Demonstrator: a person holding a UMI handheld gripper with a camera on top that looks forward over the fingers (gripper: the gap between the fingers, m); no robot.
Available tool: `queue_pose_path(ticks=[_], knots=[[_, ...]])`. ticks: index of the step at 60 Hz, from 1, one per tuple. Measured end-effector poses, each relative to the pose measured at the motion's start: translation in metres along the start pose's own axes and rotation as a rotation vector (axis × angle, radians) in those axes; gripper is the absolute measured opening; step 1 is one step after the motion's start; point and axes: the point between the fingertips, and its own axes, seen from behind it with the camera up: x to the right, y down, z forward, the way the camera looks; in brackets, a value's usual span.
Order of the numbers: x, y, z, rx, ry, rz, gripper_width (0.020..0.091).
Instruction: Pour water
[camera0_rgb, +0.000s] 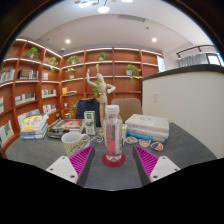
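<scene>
Bottle (113, 133) stands just ahead of spread fingers (80, 161).

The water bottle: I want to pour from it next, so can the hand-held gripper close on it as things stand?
Probably yes: the water bottle stands upright between the open fingers of the hand-held gripper, with gaps either side and nothing between.

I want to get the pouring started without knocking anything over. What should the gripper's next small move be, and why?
Probably ease straight forward, keeping the fingers open. The water bottle stands upright on the table, just ahead of the gripper and roughly centred between its pink pads, not yet gripped. A cup stands close beside the bottle, so a straight approach seems safest before closing.
</scene>
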Motion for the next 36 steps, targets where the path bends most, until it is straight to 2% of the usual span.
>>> queue_pose_path(ticks=[13,28,36], knots=[[-0.001,-0.006,-0.064,-0.026,0.038,0.013,0.0797],[0.005,-0.029,-0.104,0.036,0.070,-0.020,0.0798],[-0.004,-0.032,-0.110,0.039,0.043,-0.019,0.0799]])
